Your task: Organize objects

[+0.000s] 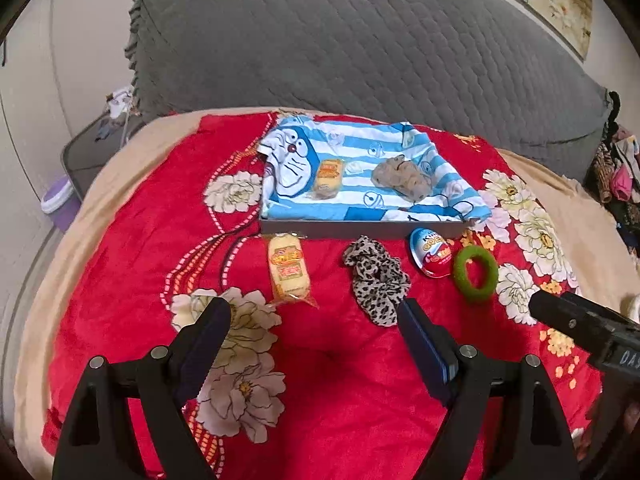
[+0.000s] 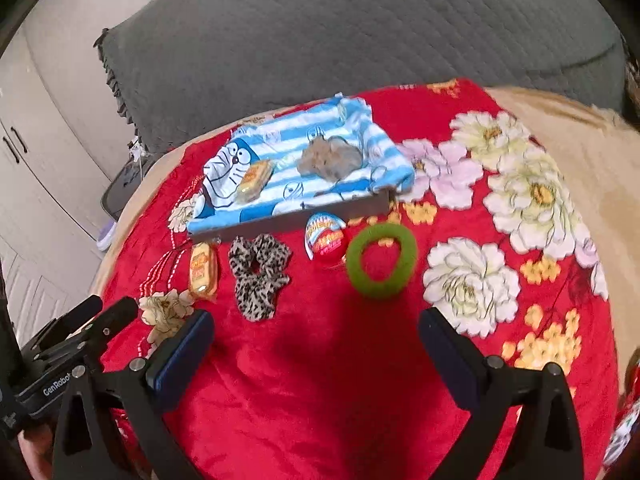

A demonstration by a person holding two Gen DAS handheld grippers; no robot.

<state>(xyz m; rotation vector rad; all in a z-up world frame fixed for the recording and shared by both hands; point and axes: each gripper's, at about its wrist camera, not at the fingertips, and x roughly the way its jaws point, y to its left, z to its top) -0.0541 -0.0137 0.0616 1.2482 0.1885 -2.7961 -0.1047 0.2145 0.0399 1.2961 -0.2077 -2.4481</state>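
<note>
A shallow box point(image 1: 360, 229) point(image 2: 362, 207) lined with blue striped Doraemon cloth point(image 1: 360, 196) point(image 2: 360, 140) lies on the red blanket. Inside it lie a wrapped cake point(image 1: 328, 178) point(image 2: 254, 182) and a beige scrunchie point(image 1: 402, 178) point(image 2: 330, 158). In front of the box lie a second wrapped cake point(image 1: 288, 268) point(image 2: 203, 270), a leopard scrunchie point(image 1: 378, 280) point(image 2: 258, 276), a Kinder egg point(image 1: 430, 254) point(image 2: 326, 238) and a green ring point(image 1: 476, 274) point(image 2: 382, 260). My left gripper point(image 1: 316, 312) is open and empty, nearer than the cake and scrunchie. My right gripper point(image 2: 316, 324) is open and empty, nearer than the ring.
The red flowered blanket point(image 1: 320, 360) point(image 2: 320, 380) covers a round beige surface point(image 1: 128, 152). A grey quilted cushion point(image 1: 360, 40) point(image 2: 360, 32) stands behind. A purple bin point(image 1: 60, 200) is on the floor at left. Clothes point(image 1: 616, 176) pile at far right.
</note>
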